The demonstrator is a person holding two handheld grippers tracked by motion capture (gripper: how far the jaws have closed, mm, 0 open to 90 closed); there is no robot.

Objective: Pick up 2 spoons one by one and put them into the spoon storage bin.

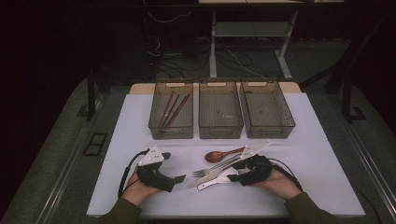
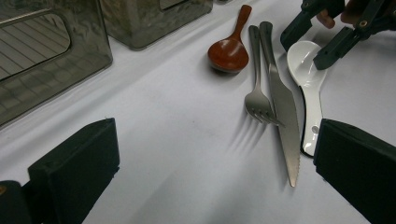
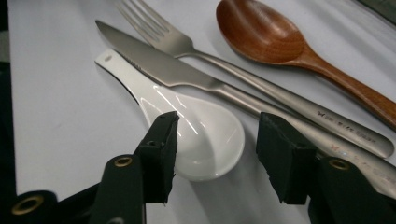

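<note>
Right gripper (image 3: 217,154) with jaws spread around the bowl of the white spoon (image 3: 187,126), pads not pressing. Lying flat on the white table (image 1: 322,154), beside the knife (image 3: 187,72); long axis slanted, handle end pointing away toward the left gripper (image 1: 180,179), jaws spread, nothing between. Small marks on the fork (image 3: 280,95) handle, too tiny to read. Knife handle partly hidden behind one jaw.

Dim room, lit table

We see the white table (image 1: 322,154) lit from above against dark surroundings; the white spoon (image 3: 205,133) carries glare streaks, the fork (image 2: 259,100) casts soft shadows, and the near black jaws look blurred.
</note>
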